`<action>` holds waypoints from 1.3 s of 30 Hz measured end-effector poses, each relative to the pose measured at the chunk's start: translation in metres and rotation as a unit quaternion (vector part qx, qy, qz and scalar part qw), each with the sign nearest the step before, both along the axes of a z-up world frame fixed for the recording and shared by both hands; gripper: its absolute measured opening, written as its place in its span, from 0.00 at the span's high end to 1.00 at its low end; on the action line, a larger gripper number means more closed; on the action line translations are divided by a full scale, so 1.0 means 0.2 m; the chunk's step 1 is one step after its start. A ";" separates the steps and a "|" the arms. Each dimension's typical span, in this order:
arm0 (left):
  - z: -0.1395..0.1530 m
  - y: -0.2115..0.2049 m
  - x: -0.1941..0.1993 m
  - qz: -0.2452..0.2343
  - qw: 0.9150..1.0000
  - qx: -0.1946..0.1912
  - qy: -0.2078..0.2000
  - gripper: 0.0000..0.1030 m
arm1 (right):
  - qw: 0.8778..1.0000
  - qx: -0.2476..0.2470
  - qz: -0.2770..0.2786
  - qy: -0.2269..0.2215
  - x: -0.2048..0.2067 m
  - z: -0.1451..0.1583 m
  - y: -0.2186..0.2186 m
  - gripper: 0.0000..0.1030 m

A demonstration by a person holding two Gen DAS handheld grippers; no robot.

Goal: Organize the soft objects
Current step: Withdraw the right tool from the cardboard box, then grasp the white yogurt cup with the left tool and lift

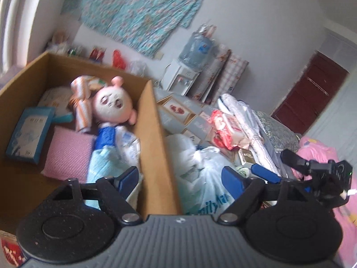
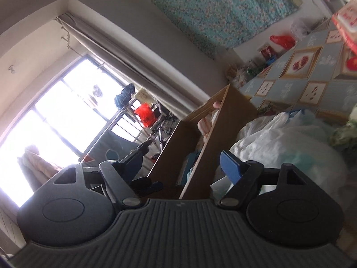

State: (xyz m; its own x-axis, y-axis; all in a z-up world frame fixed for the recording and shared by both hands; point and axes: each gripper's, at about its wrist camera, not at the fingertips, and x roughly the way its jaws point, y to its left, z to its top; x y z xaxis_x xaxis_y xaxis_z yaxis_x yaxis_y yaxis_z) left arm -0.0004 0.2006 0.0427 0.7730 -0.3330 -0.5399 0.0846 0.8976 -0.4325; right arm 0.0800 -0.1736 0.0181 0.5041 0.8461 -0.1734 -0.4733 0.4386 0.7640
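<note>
While straddling cardboard box [image 1: 154,138] wall, left tool [image 1: 178,178] spread, right tool [image 2: 180,167] likewise

On the wall I see a floral cloth [image 1: 142,13], and below it a water dispenser [image 1: 189,67] with patterned mats [image 1: 225,76] leaning beside it. A dark red door [image 1: 312,93] stands at the right. My other camera shows a bright window [image 2: 55,116], a pale curtain [image 2: 125,51] and a red bag [image 2: 145,111].
</note>
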 end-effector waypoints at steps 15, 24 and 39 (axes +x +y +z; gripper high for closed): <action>-0.11 -0.84 0.05 -0.100 0.978 0.147 -0.104 0.15 | 0.946 -0.236 -0.220 -0.027 -0.13 -0.27 -0.43 0.21; -0.21 -1.07 0.15 -0.145 0.969 0.170 -0.106 0.27 | 0.958 -0.162 -0.235 0.021 0.04 -0.39 -0.62 0.21; -0.40 -1.42 0.45 -0.235 0.949 0.207 -0.045 0.53 | 0.975 -0.075 -0.193 0.083 0.30 -0.57 -0.72 0.51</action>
